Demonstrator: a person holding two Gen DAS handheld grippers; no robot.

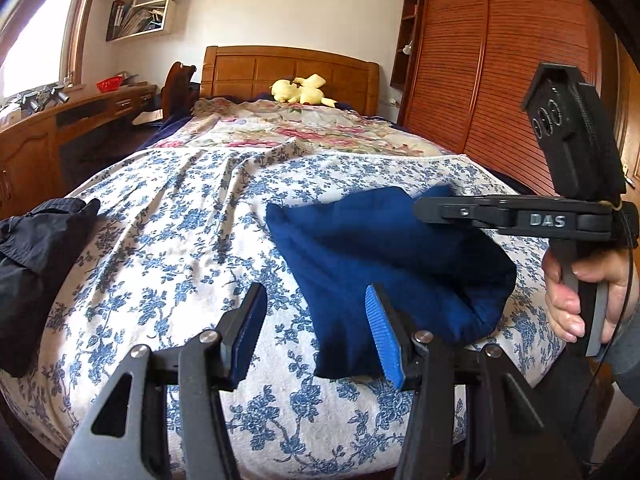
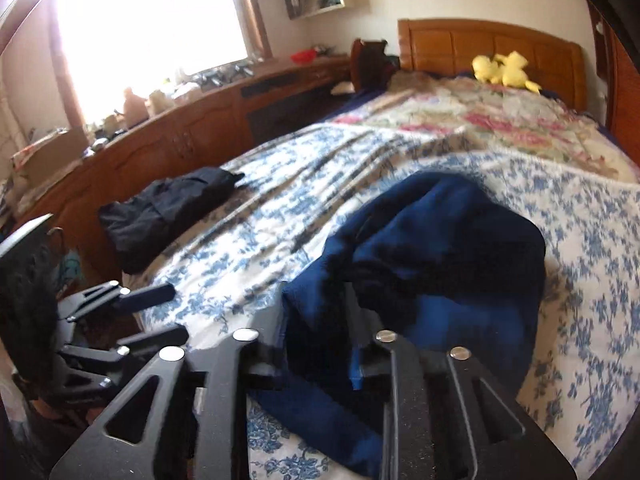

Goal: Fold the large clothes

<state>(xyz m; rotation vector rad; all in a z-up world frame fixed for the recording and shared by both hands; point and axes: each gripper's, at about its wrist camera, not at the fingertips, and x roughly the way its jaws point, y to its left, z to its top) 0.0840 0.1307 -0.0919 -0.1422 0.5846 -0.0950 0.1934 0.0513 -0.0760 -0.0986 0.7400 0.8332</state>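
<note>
Left hand-held gripper fills the bottom of my left wrist view, its two blue-padded fingers spread apart with nothing between them, poised over the bed and its blue-flowered white cover. Just past the right finger lies the dark blue garment, folded into a rough bundle on the cover. At the left edge sits a black garment, well apart from the blue one. On the right, a person's hand grips the handle of the right hand-held gripper, seen side-on with its fingers reaching over the blue garment's far edge. A yellow plush toy rests by the wooden headboard.

From the right wrist view — blurred — the right hand-held gripper sits low against the dark blue garment, and blue cloth lies between its fingers; I cannot tell whether the pads press on it. The black garment lies near the bed's left edge, and the left hand-held gripper shows at lower left — fingers parted.
</note>
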